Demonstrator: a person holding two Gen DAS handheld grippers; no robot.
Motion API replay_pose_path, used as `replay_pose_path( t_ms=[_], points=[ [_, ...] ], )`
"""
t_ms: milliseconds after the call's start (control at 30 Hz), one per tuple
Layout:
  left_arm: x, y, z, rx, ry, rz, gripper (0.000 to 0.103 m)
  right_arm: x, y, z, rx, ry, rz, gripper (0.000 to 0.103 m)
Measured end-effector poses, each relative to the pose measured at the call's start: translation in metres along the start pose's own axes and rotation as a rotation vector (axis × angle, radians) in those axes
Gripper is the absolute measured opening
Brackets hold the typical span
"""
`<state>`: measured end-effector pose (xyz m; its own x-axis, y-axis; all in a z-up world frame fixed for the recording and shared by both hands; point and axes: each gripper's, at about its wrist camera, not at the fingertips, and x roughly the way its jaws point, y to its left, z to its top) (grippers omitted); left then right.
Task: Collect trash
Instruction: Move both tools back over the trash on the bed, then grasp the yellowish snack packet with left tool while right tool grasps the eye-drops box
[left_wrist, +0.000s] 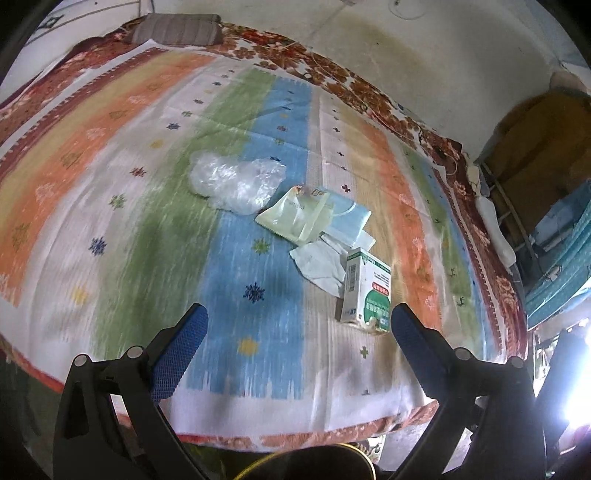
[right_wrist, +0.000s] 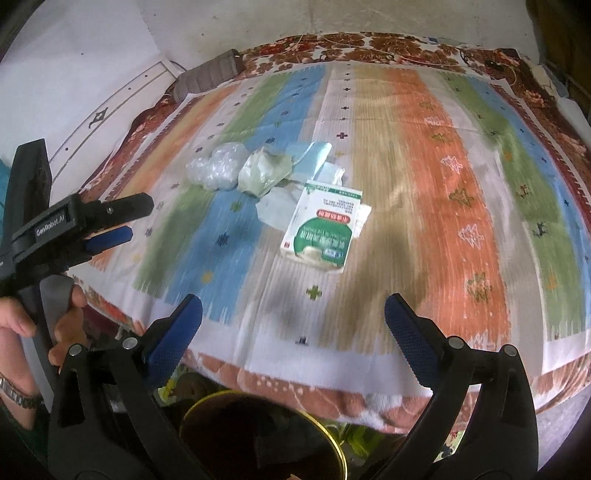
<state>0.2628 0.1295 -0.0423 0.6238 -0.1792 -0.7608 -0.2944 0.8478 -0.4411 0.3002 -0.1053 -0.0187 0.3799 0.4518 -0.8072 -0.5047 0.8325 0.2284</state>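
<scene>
- Your left gripper (left_wrist: 299, 321) hangs over the near part of the bed (left_wrist: 110, 206) with its blue-padded jaws spread wide and nothing between them.
- Your right gripper (right_wrist: 293, 314) is just as wide open and also empty, tilted down toward the striped bedspread (right_wrist: 443, 184).
- The trash sits in a loose cluster around the middle of the bed, well ahead of both grippers.
- A white-and-green carton (right_wrist: 319, 227) lies flat and is the piece nearest to you; in the left wrist view it (left_wrist: 365, 291) lies just beyond the right-hand finger.
- A crumpled white tissue (right_wrist: 275, 210) touches the carton on its left side.
- A pale green wrapper (left_wrist: 295, 218) lies behind the tissue, overlapping a light blue packet (left_wrist: 349, 221).
- A clear crumpled plastic bag (left_wrist: 234, 181) lies at the far left of the cluster, touching the green wrapper.
- A dark round bin with a yellow rim (right_wrist: 266, 435) stands below the bed's near edge, between your right gripper's fingers.
- Your left hand (right_wrist: 55, 325) shows at the left of the right wrist view, holding its gripper's handle.
</scene>
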Motion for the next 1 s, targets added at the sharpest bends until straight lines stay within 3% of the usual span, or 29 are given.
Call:
replay_pose_path(
  t_ms=[367,667,1000],
  points=[
    [0.04,0.008,0.022,0.038,0.039,-0.022,0.097,0.04,0.001,0.023,0.027,0.02,-0.031,0.094],
    [0.063,0.016,0.04,0.015,0.052,-0.07,0.097,0.085,-0.002,0.036,-0.002,0.051,-0.073,0.094],
    [0.099,0.03,0.057,-0.02,0.102,-0.119,0.096,0.115,-0.008,0.05,0.016,0.067,-0.06,0.094]
  ],
)
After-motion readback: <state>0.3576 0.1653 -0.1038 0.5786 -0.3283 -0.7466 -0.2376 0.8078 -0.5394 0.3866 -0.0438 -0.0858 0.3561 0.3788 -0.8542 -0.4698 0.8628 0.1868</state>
